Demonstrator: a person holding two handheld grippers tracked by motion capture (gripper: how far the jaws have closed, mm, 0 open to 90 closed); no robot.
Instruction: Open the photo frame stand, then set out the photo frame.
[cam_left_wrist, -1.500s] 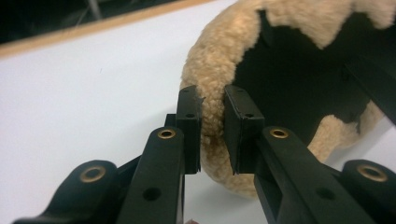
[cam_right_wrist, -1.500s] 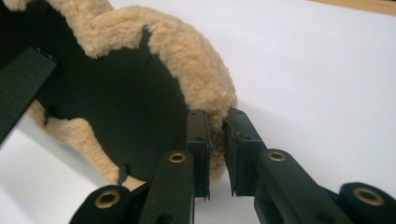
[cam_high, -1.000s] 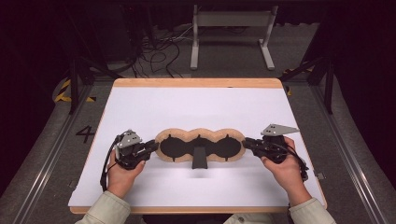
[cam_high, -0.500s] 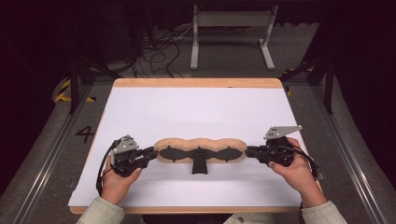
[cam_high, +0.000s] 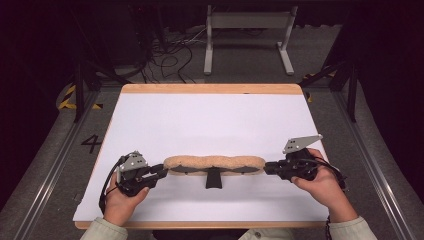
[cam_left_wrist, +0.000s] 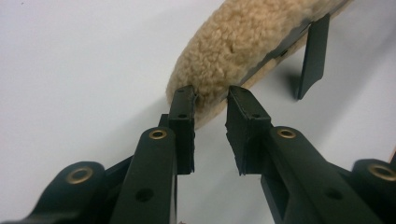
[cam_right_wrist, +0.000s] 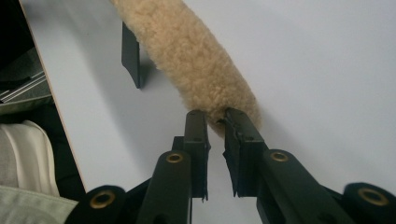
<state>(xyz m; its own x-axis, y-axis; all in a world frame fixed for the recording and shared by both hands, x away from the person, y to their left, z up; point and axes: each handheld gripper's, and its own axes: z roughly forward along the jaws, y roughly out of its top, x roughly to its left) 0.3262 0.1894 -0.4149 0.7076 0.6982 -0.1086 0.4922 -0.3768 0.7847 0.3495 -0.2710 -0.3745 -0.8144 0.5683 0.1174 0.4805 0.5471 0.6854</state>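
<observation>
In the high view, a long tan fleece-covered piece (cam_high: 215, 163) stretched crosswise over the near part of the white surface (cam_high: 210, 120), seen edge-on, with a black tab (cam_high: 213, 178) hanging down from its middle. The left hand-held gripper (cam_high: 161, 171) met its left end and the right hand-held gripper (cam_high: 267, 168) met its right end, each gripper held in one of the person's hands.

In the left gripper view, the left hand-held gripper (cam_left_wrist: 211, 100) had its two black jaws closed on the rounded end of the fleece piece (cam_left_wrist: 233, 46), one on each side; the black tab (cam_left_wrist: 312, 58) stood farther along.

In the right gripper view, the right hand-held gripper (cam_right_wrist: 215, 119) likewise pinched the tip of the fleece piece (cam_right_wrist: 187, 56) between its jaws, with the black tab (cam_right_wrist: 130, 53) beyond, toward the wooden edge of the surface (cam_right_wrist: 49, 93) and a pale sleeve (cam_right_wrist: 23, 158).
</observation>
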